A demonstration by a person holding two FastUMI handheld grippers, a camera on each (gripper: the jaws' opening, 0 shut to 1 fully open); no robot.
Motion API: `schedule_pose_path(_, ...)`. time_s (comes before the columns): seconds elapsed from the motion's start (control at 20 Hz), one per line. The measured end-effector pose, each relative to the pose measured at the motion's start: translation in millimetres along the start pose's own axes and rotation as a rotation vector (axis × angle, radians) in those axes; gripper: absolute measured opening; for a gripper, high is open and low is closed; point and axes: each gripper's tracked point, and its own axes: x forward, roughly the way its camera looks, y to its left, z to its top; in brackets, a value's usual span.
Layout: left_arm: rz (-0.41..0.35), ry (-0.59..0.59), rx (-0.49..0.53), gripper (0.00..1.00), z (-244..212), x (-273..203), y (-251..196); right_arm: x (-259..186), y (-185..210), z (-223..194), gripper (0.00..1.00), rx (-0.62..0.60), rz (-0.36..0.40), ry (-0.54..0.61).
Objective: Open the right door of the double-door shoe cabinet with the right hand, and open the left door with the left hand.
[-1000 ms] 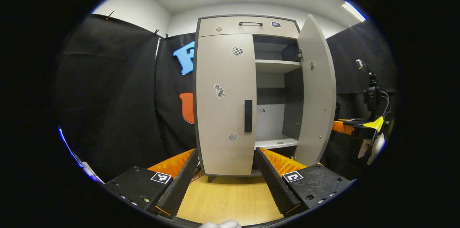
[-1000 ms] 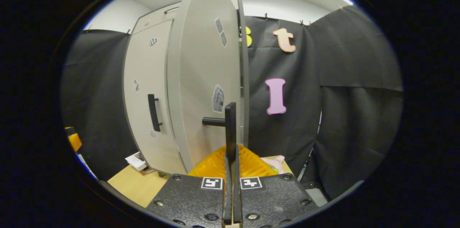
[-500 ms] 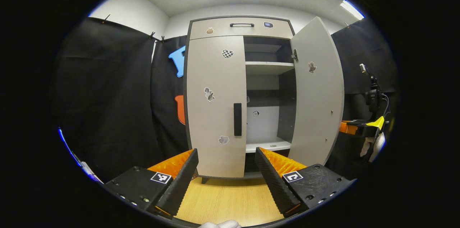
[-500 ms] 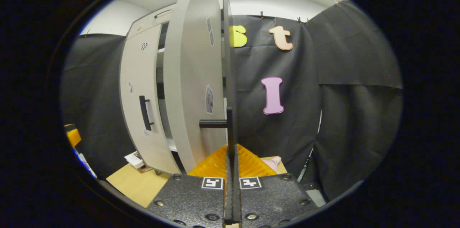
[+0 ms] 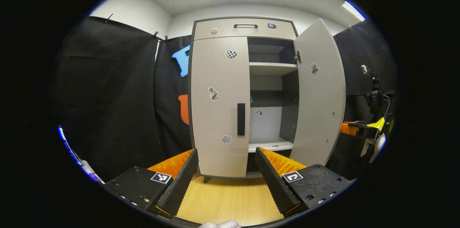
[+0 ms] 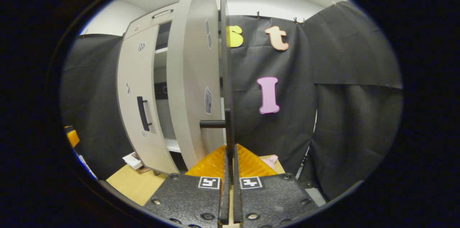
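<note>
The grey shoe cabinet (image 5: 244,28) stands ahead in the left gripper view. Its left door (image 5: 220,106) is closed, with a black vertical handle (image 5: 240,119). The right door (image 5: 320,95) is swung wide open, baring the shelves (image 5: 271,68). My left gripper (image 5: 226,168) is open and holds nothing, well short of the left door. In the right gripper view the right door (image 6: 190,88) shows nearly edge-on. My right gripper (image 6: 230,152) is shut on that door's black handle (image 6: 228,127). The right gripper (image 5: 359,129) and its hand also appear beyond the open door.
The cabinet stands on a wooden floor (image 5: 230,199). Black cloth walls (image 6: 341,95) close in on both sides. A camera on a stand (image 5: 373,95) rises at the far right. A small box (image 6: 133,160) lies by the cabinet's foot.
The right door has swung further open with my right gripper on its handle, showing more of the inside. My left gripper stays open and has drifted only slightly.
</note>
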Motion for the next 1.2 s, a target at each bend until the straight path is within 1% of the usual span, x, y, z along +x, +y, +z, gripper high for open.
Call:
schedule_pose_path(0.05, -0.004, 0.000, -0.001, 0.96, -1.2, 1.3, 1.5, -7.2, -6.8, 4.0, 0.15, -0.015, -0.027, -0.011)
schedule_pose_path(0.15, -0.014, -0.008, -0.002, 0.96, 0.6, 4.2, 5.5, -21.6, -13.5, 6.4, 0.48, -0.033, -0.071, -0.012)
schedule_pose_path(0.25, -0.017, -0.013, -0.005, 0.96, 0.3, 8.2, 11.6, -38.8, -13.9, 11.1, 0.81, -0.037, -0.097, -0.025)
schedule_pose_path(0.35, -0.023, -0.010, 0.000, 0.96, -1.6, 14.0, 17.2, -55.8, -18.0, 19.6, 0.94, -0.042, -0.143, -0.057)
schedule_pose_path(0.4, -0.024, -0.009, 0.008, 0.96, -3.4, 17.4, 21.2, -64.0, -14.8, 24.2, 1.00, -0.043, -0.151, -0.081)
schedule_pose_path(0.55, -0.025, -0.008, 0.018, 0.96, -9.7, 33.3, 30.6, -84.3, 3.9, 26.4, 1.00, -0.053, -0.147, -0.100)
schedule_pose_path(0.7, -0.047, 0.000, -0.001, 0.96, -16.5, 50.3, 33.3, -102.2, 40.4, 24.3, 1.00, -0.037, -0.090, -0.099)
schedule_pose_path(0.9, -0.055, -0.022, 0.016, 0.96, -12.1, 75.3, 38.7, -119.1, 77.5, 26.5, 1.00, -0.022, -0.039, -0.108)
schedule_pose_path(1.2, -0.098, -0.070, 0.047, 0.96, 0.6, 131.1, 15.5, -129.1, 114.3, 21.7, 1.00, -0.025, -0.008, -0.089)
